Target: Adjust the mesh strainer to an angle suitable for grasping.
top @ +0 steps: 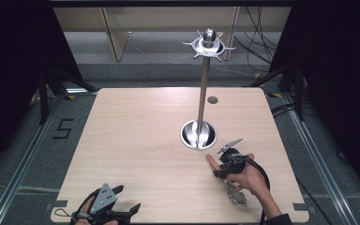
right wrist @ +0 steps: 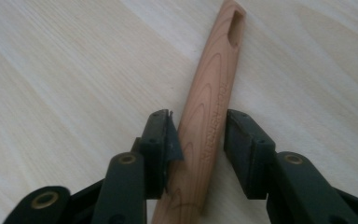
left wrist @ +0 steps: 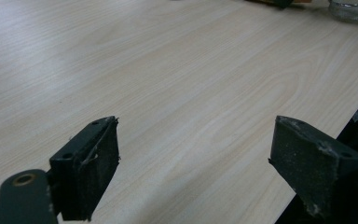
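Observation:
A utensil lies on the table at the front right, with a light wooden handle that has a slot near its far end. My right gripper straddles that handle, both black pads against its sides. In the high view the right gripper sits over the handle, whose tip pokes out to the left. The utensil's shiny metal head lies behind the hand. My left gripper rests at the table's front left edge. It is open, and the left gripper has bare tabletop between its jaws.
A metal stand has a round bowl-like base right of the table's centre. Its tall pole carries a ring of hooks at the top. A small round grommet sits behind it. Black cables trail on the floor at the right.

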